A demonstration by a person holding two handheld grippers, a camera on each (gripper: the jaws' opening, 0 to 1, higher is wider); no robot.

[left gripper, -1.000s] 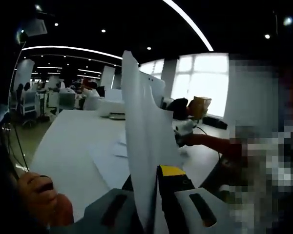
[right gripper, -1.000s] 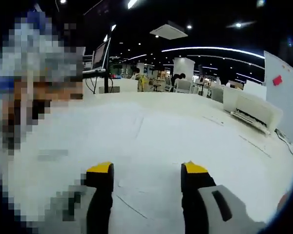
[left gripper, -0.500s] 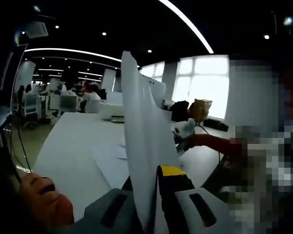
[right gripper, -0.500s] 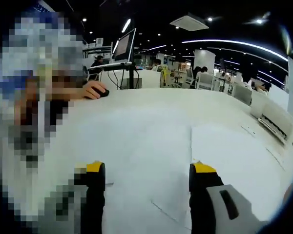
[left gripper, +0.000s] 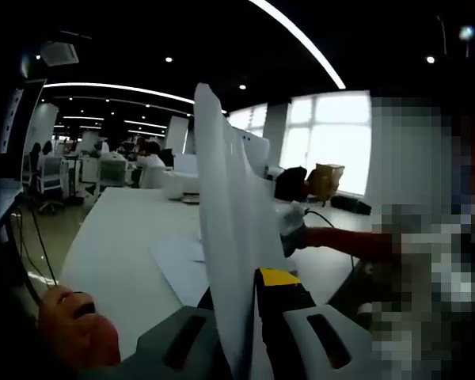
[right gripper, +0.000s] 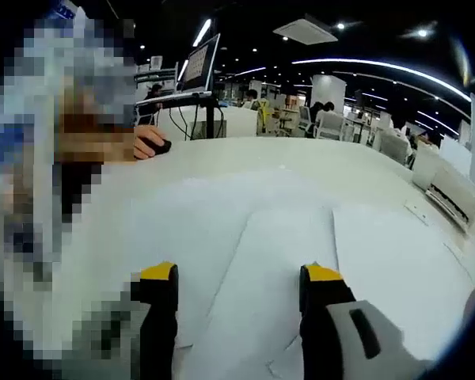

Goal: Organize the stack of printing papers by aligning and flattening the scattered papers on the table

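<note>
Left gripper (left gripper: 245,317): jaws pressed together on a white sheet of paper (left gripper: 233,229), which stands upright, edge-on to the camera, rising from between the yellow-tipped jaws well above the table (left gripper: 111,237) and curling slightly at its upper edge. Behind the held sheet, more loose papers (left gripper: 178,265) lie flat on the white tabletop. A hand (left gripper: 75,328) shows at the lower left of the left gripper view, and an orange sleeve (left gripper: 340,240) reaches across the table from the right. A white printer (left gripper: 178,184) sits at the far end of the table. Right gripper (right gripper: 241,277): jaws apart, nothing between them, hovering above overlapping papers (right gripper: 277,261) spread loosely over the table, their edges not aligned. In the right gripper view, another person's hand (right gripper: 146,144) rests on a dark mouse at the far left of the table, beside a monitor (right gripper: 198,67) on a stand. A white printer (right gripper: 451,198) sits at the right edge.
</note>
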